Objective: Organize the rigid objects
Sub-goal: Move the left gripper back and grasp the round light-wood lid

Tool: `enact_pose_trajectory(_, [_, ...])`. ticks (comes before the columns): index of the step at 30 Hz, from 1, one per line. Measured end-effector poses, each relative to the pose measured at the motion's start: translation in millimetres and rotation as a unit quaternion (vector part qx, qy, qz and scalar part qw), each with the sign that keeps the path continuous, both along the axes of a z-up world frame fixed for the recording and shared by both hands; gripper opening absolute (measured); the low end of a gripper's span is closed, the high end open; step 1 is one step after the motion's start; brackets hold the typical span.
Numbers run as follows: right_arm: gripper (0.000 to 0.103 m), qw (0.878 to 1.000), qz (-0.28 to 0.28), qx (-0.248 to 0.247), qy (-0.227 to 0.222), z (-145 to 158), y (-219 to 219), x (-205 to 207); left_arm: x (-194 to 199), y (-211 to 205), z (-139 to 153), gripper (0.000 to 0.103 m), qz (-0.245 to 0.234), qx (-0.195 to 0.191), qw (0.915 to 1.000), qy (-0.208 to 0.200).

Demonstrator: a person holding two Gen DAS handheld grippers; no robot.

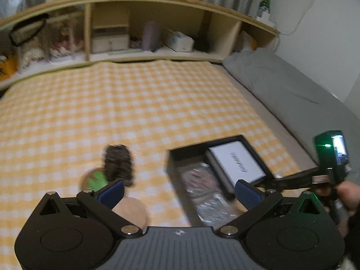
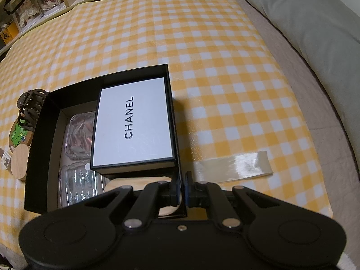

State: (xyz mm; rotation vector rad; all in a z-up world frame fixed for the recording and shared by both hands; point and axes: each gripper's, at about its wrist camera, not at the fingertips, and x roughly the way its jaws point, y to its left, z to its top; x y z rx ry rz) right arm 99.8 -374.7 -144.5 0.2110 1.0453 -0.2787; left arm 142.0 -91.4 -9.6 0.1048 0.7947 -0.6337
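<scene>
A black open box (image 2: 51,103) lies on the yellow checked cloth; it also shows in the left wrist view (image 1: 193,150). Inside it are a white CHANEL box (image 2: 132,121), two clear plastic cases (image 2: 78,135) and a round wooden piece (image 2: 132,183). My right gripper (image 2: 182,193) is shut on the black box's right wall near its front corner. My left gripper (image 1: 180,191) is open and empty, above the cloth just left of the box. A dark hair claw (image 1: 118,164), a green-figure coaster (image 1: 95,180) and a wooden disc (image 1: 132,211) lie left of the box.
A strip of clear tape (image 2: 234,166) lies on the cloth right of the box. A grey pillow (image 1: 281,85) runs along the right side. A wooden shelf unit (image 1: 146,29) with boxes and a bottle (image 1: 264,4) stands at the back.
</scene>
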Motion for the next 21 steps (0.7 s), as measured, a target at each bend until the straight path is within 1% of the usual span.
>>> enact_pose_trajectory(4, [0.005,1.000,0.000,-0.001,0.000,0,1,0,15,25,-6,0.103,0.032,0.014,0.9991,-0.024])
enact_pose_trajectory(6, [0.005,1.000,0.000,-0.001,0.000,0,1,0,22,37,-11,0.103,0.043,0.019,0.9985,-0.029])
enact_pose_trajectory(11, [0.005,1.000,0.000,-0.001,0.001,0,1,0,41,58,-32,0.103,0.059,0.017,0.9981,-0.004])
enact_pose_trajectory(12, [0.005,1.000,0.001,-0.002,0.001,0,1,0,43,60,-37,0.103,0.051,0.022,0.9984,-0.003])
enact_pose_trajectory(15, [0.005,1.000,0.001,-0.002,0.001,-1,1,0,44,59,-47,0.103,0.029,0.043,0.9985,-0.017])
enact_pose_trajectory(17, [0.005,1.000,0.001,-0.002,0.001,-1,2,0,43,54,-53,0.102,0.004,0.056,0.9982,-0.023])
enact_pose_trajectory(19, [0.005,1.000,0.002,-0.002,0.002,-1,1,0,42,48,-59,0.100,-0.020,0.066,0.9975,-0.017])
enact_pose_trajectory(21, [0.005,1.000,0.001,-0.002,0.002,-1,1,0,40,40,-66,0.095,-0.045,0.075,0.9961,-0.008])
